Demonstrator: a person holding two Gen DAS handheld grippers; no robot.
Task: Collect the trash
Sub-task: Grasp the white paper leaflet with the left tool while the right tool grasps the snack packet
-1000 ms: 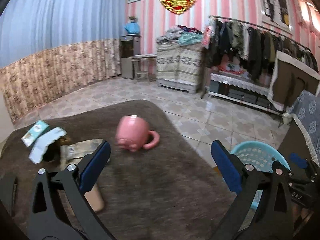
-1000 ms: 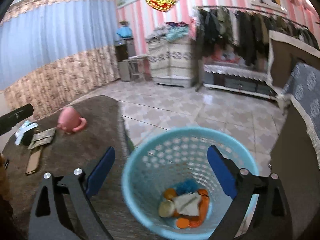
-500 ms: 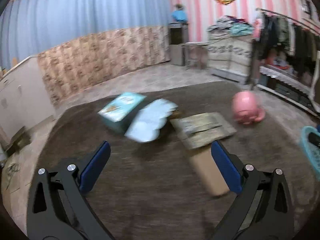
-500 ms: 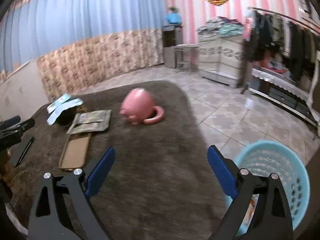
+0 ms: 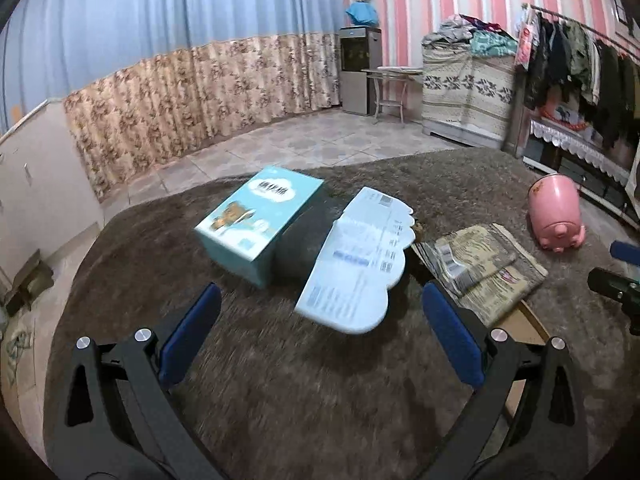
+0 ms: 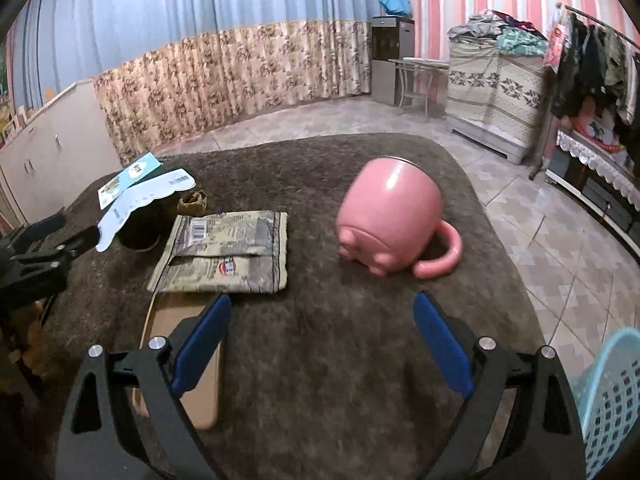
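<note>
Left gripper (image 5: 320, 334), jaws wide and empty, faces the white card (image 5: 356, 264) at frame centre; its propped edge risks slipping aside on closure.

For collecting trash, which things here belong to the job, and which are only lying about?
Belong to the job:
- light blue basket
- flattened printed bag
- white scalloped card
- teal carton, probably
- brown flat piece
- both hand-held grippers, left and right, open

Only lying about:
- pink mug, tipped over
- brown rug
</note>
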